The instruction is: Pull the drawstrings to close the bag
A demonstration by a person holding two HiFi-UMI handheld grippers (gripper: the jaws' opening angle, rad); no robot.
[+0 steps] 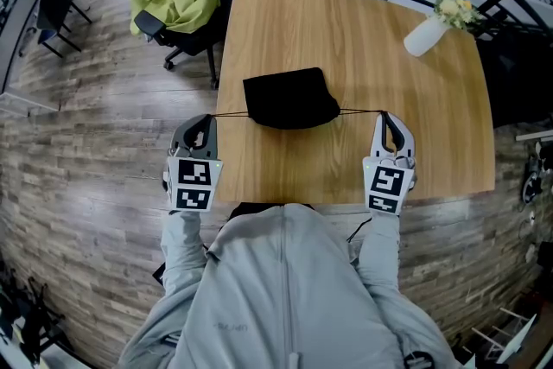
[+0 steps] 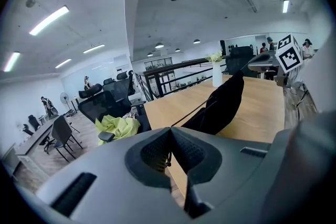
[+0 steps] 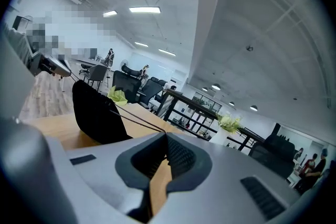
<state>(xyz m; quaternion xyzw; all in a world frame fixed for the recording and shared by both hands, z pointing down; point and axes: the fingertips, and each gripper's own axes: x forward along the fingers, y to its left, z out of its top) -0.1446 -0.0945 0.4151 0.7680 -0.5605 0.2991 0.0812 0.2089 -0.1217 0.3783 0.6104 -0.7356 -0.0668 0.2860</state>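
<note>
Now your left hand-held gripper [image 1: 206, 124], at 9 o'clock of the black bag [image 1: 289, 99], is clamped on the left drawstring [image 1: 229, 113]; your right hand-held gripper [image 1: 386, 121], at 3 o'clock, grips the right drawstring [image 1: 359, 111]. Both strings are taut, and the bag lies mid-surface [image 1: 346, 30].

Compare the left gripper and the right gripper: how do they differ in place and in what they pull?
The left gripper is past the table's left edge, over the floor; the right gripper is above the tabletop. The left gripper holds the left drawstring, at the black bag's left side; the right gripper holds the right drawstring, at its right side. Both are shut on a taut string.
</note>
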